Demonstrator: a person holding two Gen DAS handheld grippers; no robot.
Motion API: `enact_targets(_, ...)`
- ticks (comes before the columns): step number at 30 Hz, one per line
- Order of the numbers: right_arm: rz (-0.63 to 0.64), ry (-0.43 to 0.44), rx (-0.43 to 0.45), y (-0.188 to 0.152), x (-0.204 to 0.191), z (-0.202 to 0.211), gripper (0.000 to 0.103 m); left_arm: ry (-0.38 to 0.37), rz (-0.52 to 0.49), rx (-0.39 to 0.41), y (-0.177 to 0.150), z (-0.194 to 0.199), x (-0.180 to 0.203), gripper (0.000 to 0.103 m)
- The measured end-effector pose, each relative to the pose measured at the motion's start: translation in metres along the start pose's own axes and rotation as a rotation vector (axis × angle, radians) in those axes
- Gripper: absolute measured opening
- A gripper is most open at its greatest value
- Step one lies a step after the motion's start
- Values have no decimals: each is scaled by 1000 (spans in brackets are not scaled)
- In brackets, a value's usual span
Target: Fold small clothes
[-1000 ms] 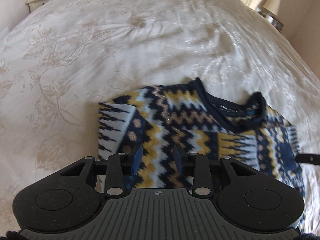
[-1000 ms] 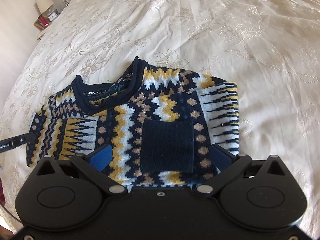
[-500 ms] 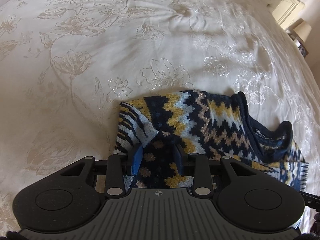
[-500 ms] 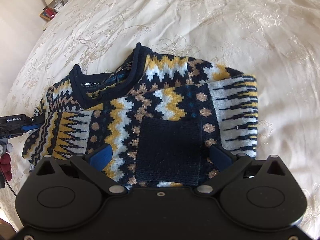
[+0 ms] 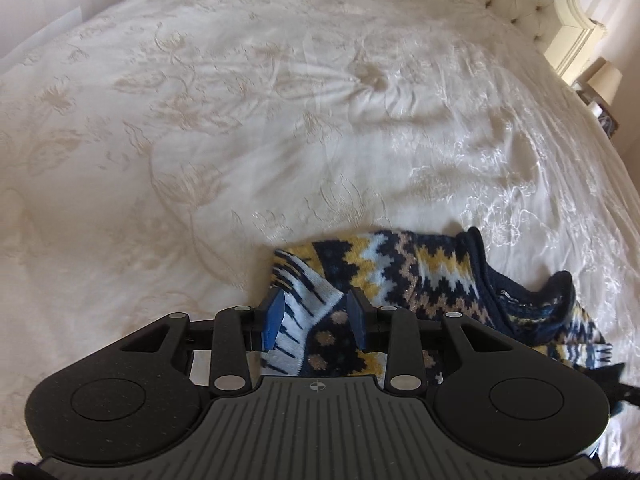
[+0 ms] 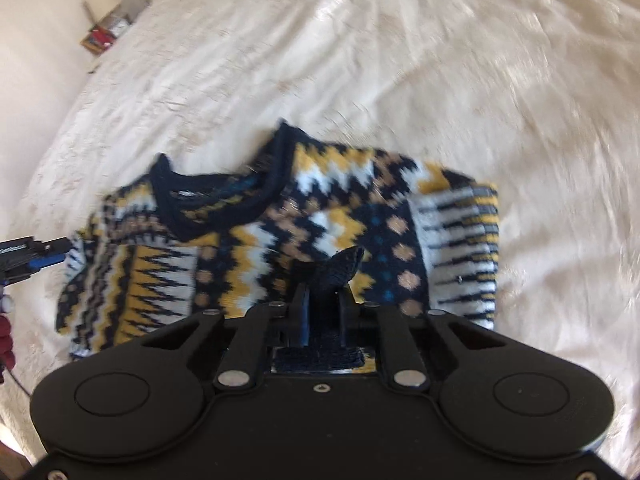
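Both jaws grip the zigzag-knit navy, yellow, white sweater (image 6: 304, 216), right closing.

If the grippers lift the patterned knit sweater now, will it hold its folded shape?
Probably not. The navy, yellow and white knit sweater looks floppy: its navy cuff bunches up as the right gripper closes on it. It likely drapes and unfolds, and its textured knit probably won't slip.
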State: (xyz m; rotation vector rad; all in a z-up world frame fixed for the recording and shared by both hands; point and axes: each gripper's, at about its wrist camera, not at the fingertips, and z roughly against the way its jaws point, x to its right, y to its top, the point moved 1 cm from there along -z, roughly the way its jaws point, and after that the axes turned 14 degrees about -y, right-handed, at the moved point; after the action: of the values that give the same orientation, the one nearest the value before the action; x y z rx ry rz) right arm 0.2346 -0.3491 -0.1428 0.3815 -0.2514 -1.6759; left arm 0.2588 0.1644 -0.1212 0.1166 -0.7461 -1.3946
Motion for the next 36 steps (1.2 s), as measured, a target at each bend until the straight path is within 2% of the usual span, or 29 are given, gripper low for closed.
enact_targets(3,0,-12,58,6,2,23,21,10,-42,-16,-1,1,7,34)
enact_targets(5,-17,-51,42,8,9,20,21,23,-75,-48,-5,-7,11,35)
enact_targets(8,-5,-137,-12,8,15,-7,24,59,-101,-98,-13,-25,12,35)
enact_targets(11,20,-179,-63,4,18,-32,38,94,-73,-147,-21,-41,3,35)
enact_targets(14,41,-203,-68,-1,16,-40,45,83,-28,-131,-23,-41,-7,41)
enact_targets(20,46,-211,-50,-6,20,-32,75,78,-35,-108,-24,-22,-3,42)
enact_targets(22,47,-201,-43,-8,20,-24,81,36,-20,-98,-29,-11,-2,49)
enact_targets(24,45,-198,-29,-12,20,-15,84,10,-3,-96,-36,-1,2,73)
enact_targets(25,43,-197,-21,-14,19,-11,86,7,-1,-91,-40,5,4,75)
enact_targets(27,42,-187,-9,-19,18,-2,101,11,-2,-88,-49,16,11,78)
enact_targets(28,43,-174,-7,-22,17,3,103,14,0,-88,-55,22,14,79)
enact_targets(31,59,-140,-3,-33,12,14,103,29,4,-93,-69,36,23,84)
enact_targets(33,84,-137,12,-42,8,23,103,50,1,-104,-79,43,30,93)
enact_targets(36,102,-124,18,-59,4,34,103,75,-11,-134,-95,50,39,93)
